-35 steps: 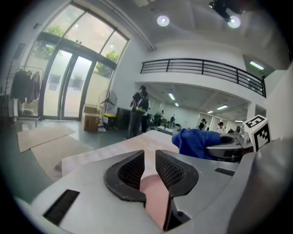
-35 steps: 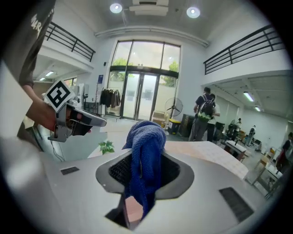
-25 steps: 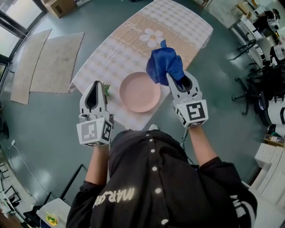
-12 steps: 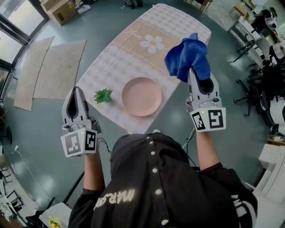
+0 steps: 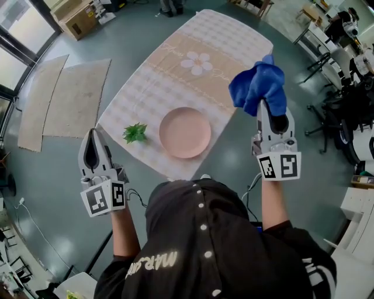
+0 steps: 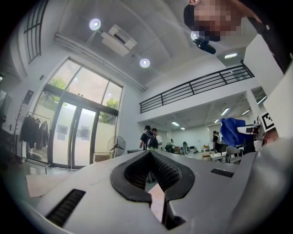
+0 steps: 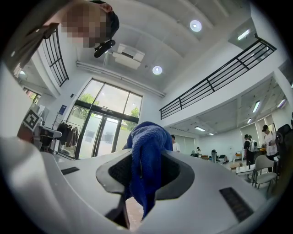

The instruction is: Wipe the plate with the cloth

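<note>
A pink plate (image 5: 185,132) lies on the checked tablecloth (image 5: 193,64) near the table's front edge, with nothing on it. My right gripper (image 5: 264,104) is raised to the right of the table, beyond its edge, and is shut on a blue cloth (image 5: 259,86) that bunches above the jaws. In the right gripper view the cloth (image 7: 145,155) hangs out between the pads. My left gripper (image 5: 93,133) is held off the table's left front corner. Its jaws are shut and empty, and the tips (image 6: 150,153) meet. Both grippers are well apart from the plate.
A small green plant sprig (image 5: 135,132) lies left of the plate. Two rugs (image 5: 64,87) cover the floor at the left, and a cardboard box (image 5: 79,16) stands behind them. Chairs and desks (image 5: 345,87) crowd the right side. People stand far off (image 6: 150,137).
Both grippers drew apart and away from the plate: the left went left off the table, the right swung right with the cloth. The left jaws closed fully.
</note>
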Demonstrator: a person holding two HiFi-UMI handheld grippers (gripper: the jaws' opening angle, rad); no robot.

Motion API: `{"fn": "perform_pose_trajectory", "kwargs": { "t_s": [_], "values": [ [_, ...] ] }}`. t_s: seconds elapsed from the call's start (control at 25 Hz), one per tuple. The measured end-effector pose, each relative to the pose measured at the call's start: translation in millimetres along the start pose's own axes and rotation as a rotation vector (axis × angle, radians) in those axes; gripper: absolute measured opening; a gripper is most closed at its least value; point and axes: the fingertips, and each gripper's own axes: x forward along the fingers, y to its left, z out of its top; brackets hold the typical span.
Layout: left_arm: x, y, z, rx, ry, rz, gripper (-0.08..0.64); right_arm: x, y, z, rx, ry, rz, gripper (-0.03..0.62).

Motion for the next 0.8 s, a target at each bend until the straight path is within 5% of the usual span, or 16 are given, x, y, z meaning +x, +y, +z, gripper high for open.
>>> {"fn": "perform_pose_trajectory", "kwargs": {
  "t_s": [0.8],
  "values": [
    [-9.9, 5.1, -26.1, -0.002, 0.051, 0.045, 0.017, -13.2, -3.6, -28.1, 0.032, 0.056, 0.008, 0.107]
  ]
}}
